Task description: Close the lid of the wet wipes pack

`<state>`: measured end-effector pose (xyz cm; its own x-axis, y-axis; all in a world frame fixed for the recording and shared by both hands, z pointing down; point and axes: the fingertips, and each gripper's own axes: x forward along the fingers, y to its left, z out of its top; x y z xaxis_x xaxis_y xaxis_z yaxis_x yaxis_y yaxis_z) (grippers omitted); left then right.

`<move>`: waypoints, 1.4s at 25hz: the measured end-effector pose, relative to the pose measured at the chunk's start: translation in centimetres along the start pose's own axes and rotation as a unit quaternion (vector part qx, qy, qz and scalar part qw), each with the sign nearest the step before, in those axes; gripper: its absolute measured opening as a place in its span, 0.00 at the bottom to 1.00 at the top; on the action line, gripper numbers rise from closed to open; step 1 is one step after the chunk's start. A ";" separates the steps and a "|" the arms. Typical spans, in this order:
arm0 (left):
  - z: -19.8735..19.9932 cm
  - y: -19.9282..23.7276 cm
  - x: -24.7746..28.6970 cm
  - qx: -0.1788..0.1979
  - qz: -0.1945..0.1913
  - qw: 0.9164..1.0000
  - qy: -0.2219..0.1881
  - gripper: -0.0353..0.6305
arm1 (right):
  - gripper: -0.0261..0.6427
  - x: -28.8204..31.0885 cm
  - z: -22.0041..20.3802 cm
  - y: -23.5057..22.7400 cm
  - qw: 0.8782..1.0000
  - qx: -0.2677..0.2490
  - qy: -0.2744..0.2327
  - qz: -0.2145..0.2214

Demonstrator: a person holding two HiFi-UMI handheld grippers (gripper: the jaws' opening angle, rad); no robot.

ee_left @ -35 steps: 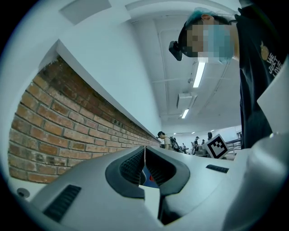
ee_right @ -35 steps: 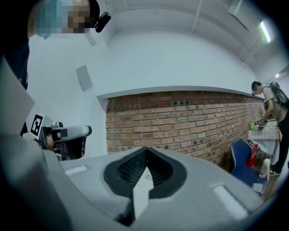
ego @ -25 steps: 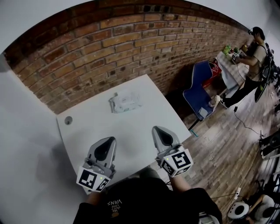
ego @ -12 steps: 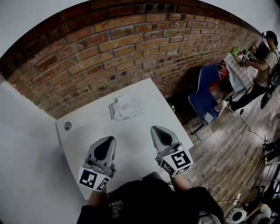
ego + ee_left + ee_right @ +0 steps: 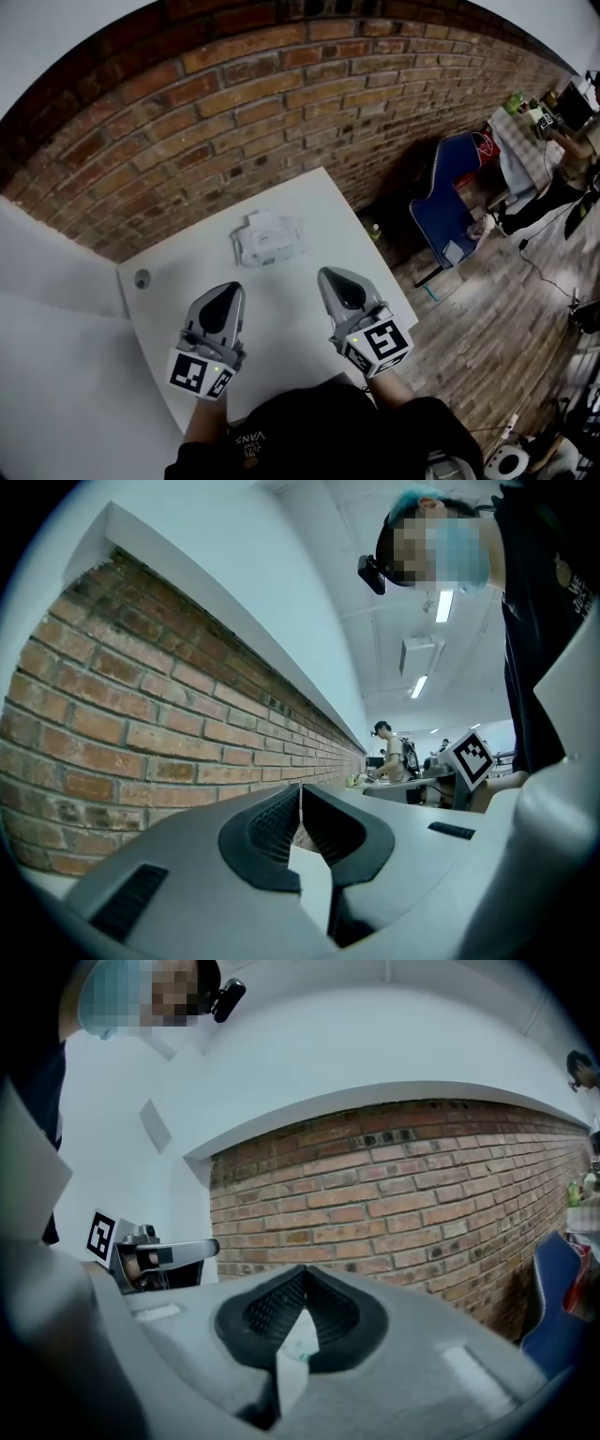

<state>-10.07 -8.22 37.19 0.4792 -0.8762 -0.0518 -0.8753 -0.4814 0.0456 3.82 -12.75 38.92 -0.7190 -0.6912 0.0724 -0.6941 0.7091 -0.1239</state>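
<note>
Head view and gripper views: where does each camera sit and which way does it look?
Head view: on the person's head, looking steeply down at the table, wet wipes pack, left gripper, right gripper and the person's dark shirt.
Left gripper view: on that gripper, looking along its shut jaws at the brick wall; shirt and right gripper at right.
Right gripper view: likewise, shut jaws toward the wall; left gripper at left.
Shared: both gripper views see the wall.

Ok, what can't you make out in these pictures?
Wet wipes pack lid, head view: too small to tell open or shut.
Pack, gripper views: shut jaws of left gripper and right gripper block it almost wholly.
Round spot on the table, head view: too small to identify.
</note>
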 end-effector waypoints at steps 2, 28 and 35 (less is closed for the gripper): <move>-0.4 0.6 0.9 -0.002 0.004 1.000 0.005 0.07 | 0.04 0.7 0.1 -0.4 1.000 0.005 -0.004 0.006; -12.3 9.9 10.4 -0.052 0.059 0.992 0.096 0.07 | 0.04 7.1 -3.8 -5.3 0.997 0.011 0.065 0.044; -15.7 12.6 12.3 -0.057 0.076 0.987 0.129 0.07 | 0.04 8.6 -5.1 -6.2 0.996 0.016 0.074 0.054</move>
<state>-14.22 -25.41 52.84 0.3566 -0.9081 0.2195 -0.9323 -0.3309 0.1459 1.80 -22.35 45.39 -0.7884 -0.5810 0.2022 -0.6125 0.7719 -0.1704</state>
